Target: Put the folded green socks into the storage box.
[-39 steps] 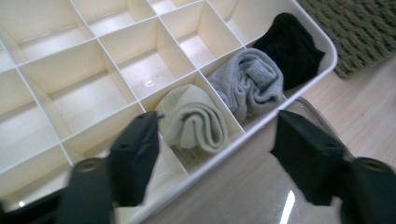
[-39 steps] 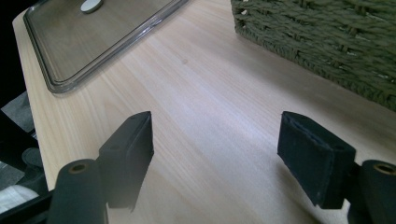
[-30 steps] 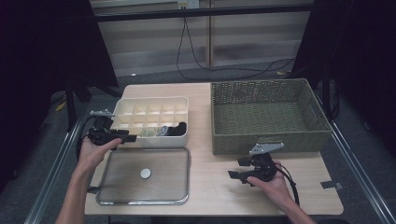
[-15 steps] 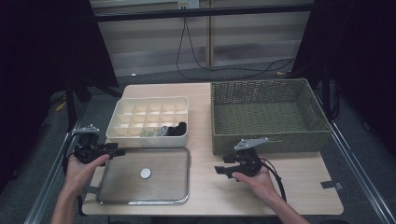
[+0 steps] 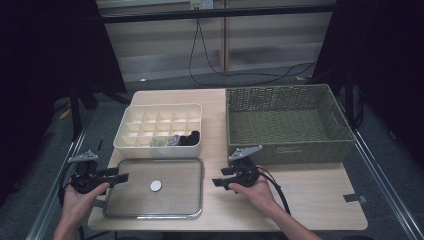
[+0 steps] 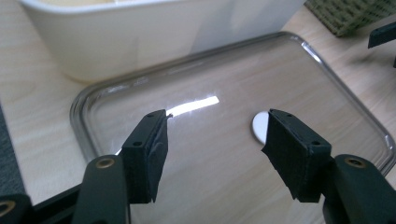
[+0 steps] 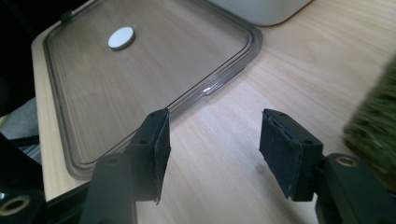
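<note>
1. Jaws of our left gripper (image 5: 119, 177) have just been opening and now stand about half apart with nothing between them; in the left gripper view the pads (image 6: 148, 154) hover over the left part of the clear lid (image 6: 224, 140), touching nothing

2. Compared with a second ago, our left hand (image 5: 82, 192) has come away from the near left corner of the white divided box (image 5: 159, 131) and dropped to the lid's left edge, so we judge the work has turned from the box to the lid

3. That clear lid (image 5: 155, 187), with its small white disc (image 5: 156, 185) near the middle, lies flat on the wooden table (image 5: 310, 200) just in front of the box, between our two grippers; dark and pale small items sit in the box's near right compartments

4. Jaws of our right gripper (image 5: 218, 182) have just been closing yet stay about half apart and empty; the right gripper view has the pads (image 7: 156, 154) over bare wood just short of the lid's right rim (image 7: 219, 81)

5. Our right hand (image 5: 252, 189) has slid leftward along the front of the green wicker basket (image 5: 287, 122), which is empty, toward the lid

6. We judge both grippers are lining up to pinch the lid at opposite edges and lift it onto the box; neither rim is gripped yet
</note>
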Tool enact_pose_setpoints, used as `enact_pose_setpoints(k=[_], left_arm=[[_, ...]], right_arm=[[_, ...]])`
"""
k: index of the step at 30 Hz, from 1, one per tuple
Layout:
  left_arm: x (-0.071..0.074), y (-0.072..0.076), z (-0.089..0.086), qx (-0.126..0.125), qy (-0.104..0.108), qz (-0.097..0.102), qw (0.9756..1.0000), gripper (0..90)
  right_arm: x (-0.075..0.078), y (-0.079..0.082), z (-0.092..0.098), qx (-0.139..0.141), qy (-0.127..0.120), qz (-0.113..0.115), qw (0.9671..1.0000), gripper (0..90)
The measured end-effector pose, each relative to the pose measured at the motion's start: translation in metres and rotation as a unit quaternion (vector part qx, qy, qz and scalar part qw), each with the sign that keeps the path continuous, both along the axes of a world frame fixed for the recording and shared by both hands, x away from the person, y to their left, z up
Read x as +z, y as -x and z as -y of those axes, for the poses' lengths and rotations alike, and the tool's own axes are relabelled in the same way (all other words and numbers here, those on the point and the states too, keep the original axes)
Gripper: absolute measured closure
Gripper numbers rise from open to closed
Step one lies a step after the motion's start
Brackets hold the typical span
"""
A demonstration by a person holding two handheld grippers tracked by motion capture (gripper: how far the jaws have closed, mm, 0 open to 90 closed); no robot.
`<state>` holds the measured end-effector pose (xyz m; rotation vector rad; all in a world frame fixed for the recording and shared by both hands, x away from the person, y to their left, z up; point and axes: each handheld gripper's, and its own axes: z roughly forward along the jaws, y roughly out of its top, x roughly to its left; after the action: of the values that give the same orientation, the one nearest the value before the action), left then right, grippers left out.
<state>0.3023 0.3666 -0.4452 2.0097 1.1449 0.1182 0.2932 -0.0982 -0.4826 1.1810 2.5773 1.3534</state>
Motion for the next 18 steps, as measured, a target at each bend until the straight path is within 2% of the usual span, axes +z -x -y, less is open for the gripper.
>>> enact_pose_setpoints(k=[3,7,9,15,18], left_arm=[[-0.004,0.004,-0.008,0.006,-0.001,0.001,1.0,39.5],[-0.011,0.009,-0.02,0.02,-0.008,-0.01,0.9997,39.9],[-0.013,0.012,-0.027,0.03,-0.011,-0.012,0.9994,41.4],[-0.026,0.021,-0.043,0.046,-0.015,-0.031,0.9983,44.1],[-0.032,0.023,-0.048,0.05,-0.008,-0.037,0.9981,45.3]], right_arm=[[-0.002,-0.003,-0.009,0.002,-0.003,-0.007,1.0,45.4],[-0.003,-0.008,-0.022,0.0,-0.001,-0.011,0.9999,47.9],[-0.004,-0.01,-0.026,0.006,-0.008,-0.011,0.9999,49.7],[-0.009,-0.016,-0.033,-0.005,0.003,-0.015,0.9999,51.5],[-0.012,-0.017,-0.035,-0.01,0.008,-0.02,0.9997,52.3]])
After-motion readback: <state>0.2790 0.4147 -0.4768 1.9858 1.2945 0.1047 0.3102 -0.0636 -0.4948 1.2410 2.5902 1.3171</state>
